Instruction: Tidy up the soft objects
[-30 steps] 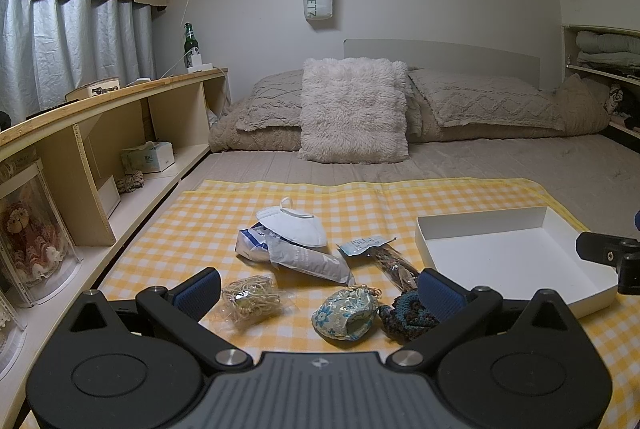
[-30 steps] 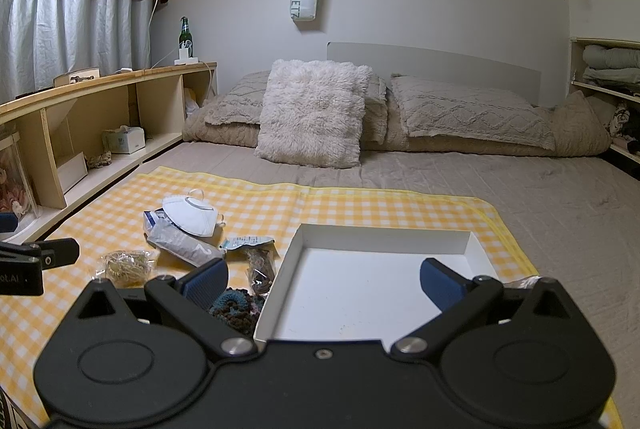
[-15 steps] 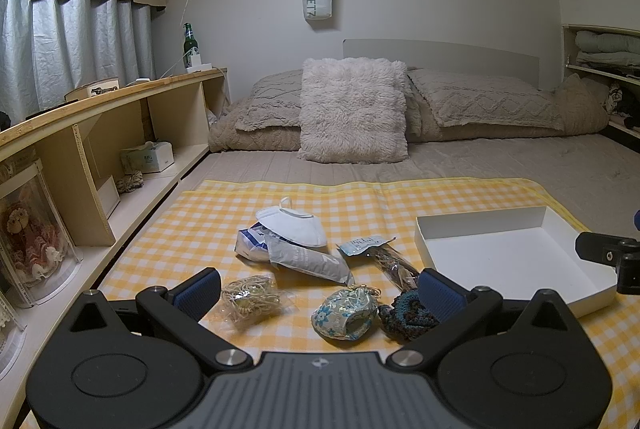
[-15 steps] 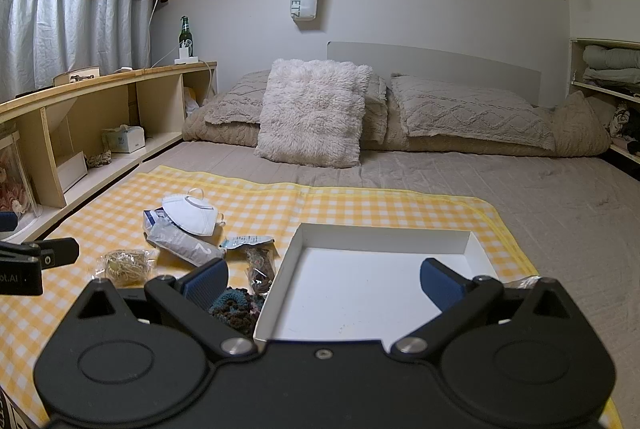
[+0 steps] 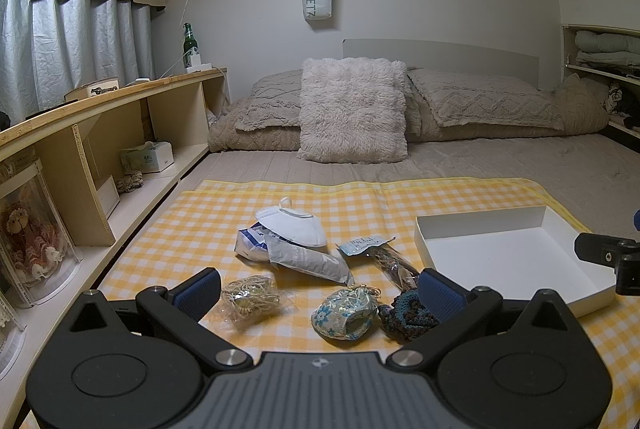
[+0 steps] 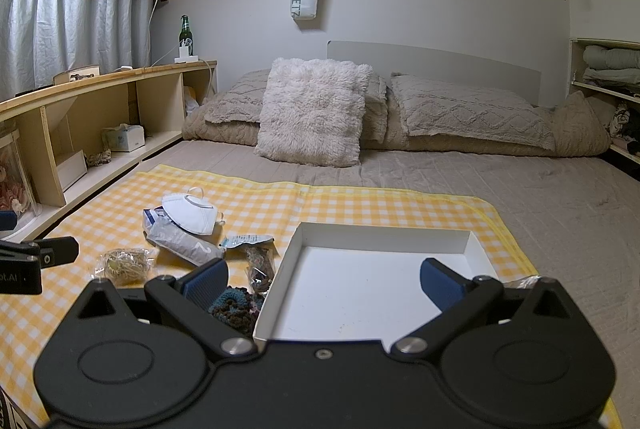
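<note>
On a yellow checked cloth (image 5: 208, 221) lie a white face mask (image 5: 291, 221), a grey packet (image 5: 306, 260), a bag of rubber bands (image 5: 250, 295), a floral pouch (image 5: 346, 313), a dark crocheted piece (image 5: 404, 313) and a clear bag of small items (image 5: 390, 261). An empty white tray (image 5: 516, 253) sits to their right. My left gripper (image 5: 320, 289) is open, hovering just short of the pouch and rubber bands. My right gripper (image 6: 324, 283) is open over the near edge of the tray (image 6: 376, 289), with the crocheted piece (image 6: 232, 303) at its left finger.
The cloth lies on a grey bed with a fluffy pillow (image 5: 354, 111) and bedding at the head. A wooden shelf unit (image 5: 92, 133) runs along the left side, holding a tissue box (image 5: 148, 157) and a bottle (image 5: 188, 43). Shelves with folded linen (image 5: 604, 47) stand at right.
</note>
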A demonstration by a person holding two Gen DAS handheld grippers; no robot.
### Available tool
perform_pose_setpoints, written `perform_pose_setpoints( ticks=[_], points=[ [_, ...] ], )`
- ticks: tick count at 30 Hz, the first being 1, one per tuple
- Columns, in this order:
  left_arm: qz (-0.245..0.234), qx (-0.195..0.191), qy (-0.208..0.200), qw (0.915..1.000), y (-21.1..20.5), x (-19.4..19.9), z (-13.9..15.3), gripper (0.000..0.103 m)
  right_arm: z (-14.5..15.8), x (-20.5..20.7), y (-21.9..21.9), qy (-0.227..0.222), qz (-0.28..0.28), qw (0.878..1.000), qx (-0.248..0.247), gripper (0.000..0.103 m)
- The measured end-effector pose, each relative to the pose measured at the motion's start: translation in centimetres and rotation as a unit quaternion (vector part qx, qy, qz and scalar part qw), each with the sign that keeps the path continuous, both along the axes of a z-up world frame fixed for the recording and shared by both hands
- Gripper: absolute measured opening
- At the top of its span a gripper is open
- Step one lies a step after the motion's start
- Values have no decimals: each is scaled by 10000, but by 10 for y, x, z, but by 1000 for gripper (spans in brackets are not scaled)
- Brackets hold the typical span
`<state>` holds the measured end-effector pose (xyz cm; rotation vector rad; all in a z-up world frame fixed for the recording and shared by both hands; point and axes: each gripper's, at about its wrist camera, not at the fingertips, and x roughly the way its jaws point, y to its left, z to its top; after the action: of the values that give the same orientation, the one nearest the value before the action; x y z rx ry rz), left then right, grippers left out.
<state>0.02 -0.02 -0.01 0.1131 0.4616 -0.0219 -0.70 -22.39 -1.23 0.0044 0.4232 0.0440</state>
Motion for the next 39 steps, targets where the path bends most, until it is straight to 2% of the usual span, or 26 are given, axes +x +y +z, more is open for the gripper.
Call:
perform_pose_setpoints(
  ticks=[18,24,33,39],
  points=[
    [-30,-108,-99,9999,-1,-2,6,103,1,3,1,12,-9,10000,8,103],
    [16,-210,-228,9995,3,4,19,103,4,4,-12,-18,101,9993,363,103],
    [129,-147,-541,9983,4,21,49,103,44,21,0,-236,807,9965,-42,103],
    [100,34,-714,9974,2,50,66,103,63,53,10,-321,1078,9933,-278,103]
  ],
)
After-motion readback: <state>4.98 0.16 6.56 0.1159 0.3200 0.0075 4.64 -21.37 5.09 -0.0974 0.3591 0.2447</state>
